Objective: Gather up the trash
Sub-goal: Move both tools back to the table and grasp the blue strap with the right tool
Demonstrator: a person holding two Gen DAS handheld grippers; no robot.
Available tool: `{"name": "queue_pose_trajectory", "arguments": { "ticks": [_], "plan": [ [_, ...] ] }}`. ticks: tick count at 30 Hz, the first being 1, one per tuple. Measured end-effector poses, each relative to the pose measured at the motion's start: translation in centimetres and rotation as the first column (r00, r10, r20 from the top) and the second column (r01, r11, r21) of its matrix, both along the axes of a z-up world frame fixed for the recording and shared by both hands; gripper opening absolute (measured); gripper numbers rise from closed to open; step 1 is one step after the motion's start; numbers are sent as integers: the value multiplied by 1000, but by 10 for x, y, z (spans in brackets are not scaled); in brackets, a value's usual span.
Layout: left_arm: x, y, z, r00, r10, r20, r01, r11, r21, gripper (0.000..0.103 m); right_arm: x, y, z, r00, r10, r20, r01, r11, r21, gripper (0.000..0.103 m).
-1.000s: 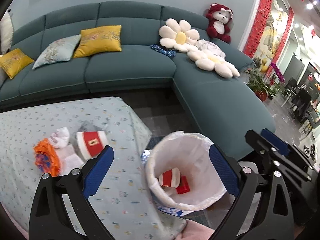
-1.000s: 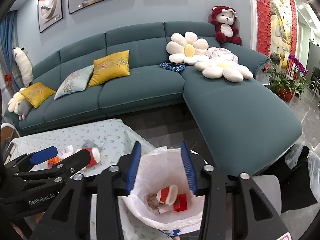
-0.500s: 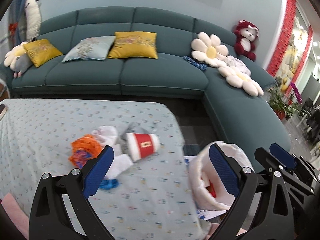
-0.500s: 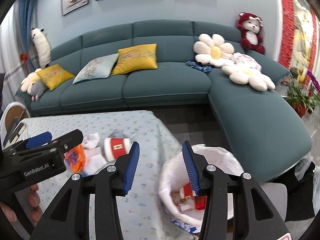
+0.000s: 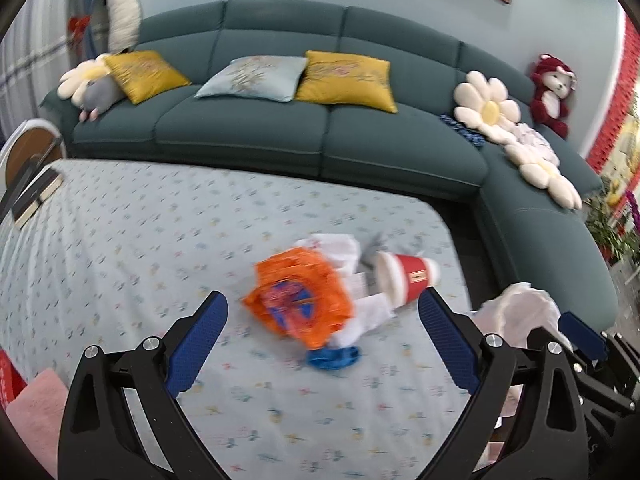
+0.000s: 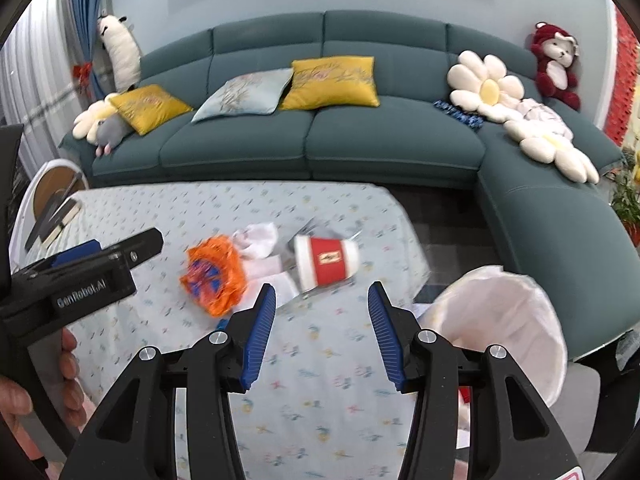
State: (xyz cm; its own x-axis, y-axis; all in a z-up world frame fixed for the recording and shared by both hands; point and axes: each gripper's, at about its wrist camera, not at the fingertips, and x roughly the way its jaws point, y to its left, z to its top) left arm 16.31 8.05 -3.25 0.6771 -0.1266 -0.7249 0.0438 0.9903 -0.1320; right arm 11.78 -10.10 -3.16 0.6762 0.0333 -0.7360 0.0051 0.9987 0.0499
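A pile of trash lies on the floral tablecloth [image 5: 160, 248]: an orange crumpled wrapper [image 5: 298, 296], a red and white paper cup [image 5: 408, 276] on its side, white tissues [image 5: 336, 248] and a blue scrap [image 5: 334, 358]. My left gripper [image 5: 322, 330] is open and empty, above the table just short of the orange wrapper. My right gripper [image 6: 322, 320] is open and empty, just short of the cup [image 6: 326, 260]. The wrapper [image 6: 214, 274] lies left of it. The white-lined trash bin [image 6: 504, 320] stands off the table's right edge.
A teal corner sofa [image 6: 360, 144] with yellow cushions and flower pillows runs behind the table. Books [image 5: 36, 196] lie at the table's far left corner. A pink cloth [image 5: 32, 412] shows at the lower left. Potted plants [image 5: 612, 224] stand at the right.
Both grippers have swung left from over the trash bin to face the trash pile on the table. Both stay open and empty.
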Motion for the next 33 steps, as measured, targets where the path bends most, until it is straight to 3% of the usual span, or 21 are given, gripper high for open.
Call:
{"name": "queue_pose_trajectory", "arguments": {
  "ticks": [13,23,33],
  "plan": [
    [6,70,-53,992,98,-85,-95,995,38,92,33,68,-78,986,61,-155,-53,997,51,47],
    [28,81,-80,986,103,-133,-98,994,42,92,69,86,-130,968,33,-247,-23,999,44,44],
    [61,61,-100,983,68,-172,-63,997,36,90,84,85,-170,940,42,-339,-12,996,91,22]
  ]
}}
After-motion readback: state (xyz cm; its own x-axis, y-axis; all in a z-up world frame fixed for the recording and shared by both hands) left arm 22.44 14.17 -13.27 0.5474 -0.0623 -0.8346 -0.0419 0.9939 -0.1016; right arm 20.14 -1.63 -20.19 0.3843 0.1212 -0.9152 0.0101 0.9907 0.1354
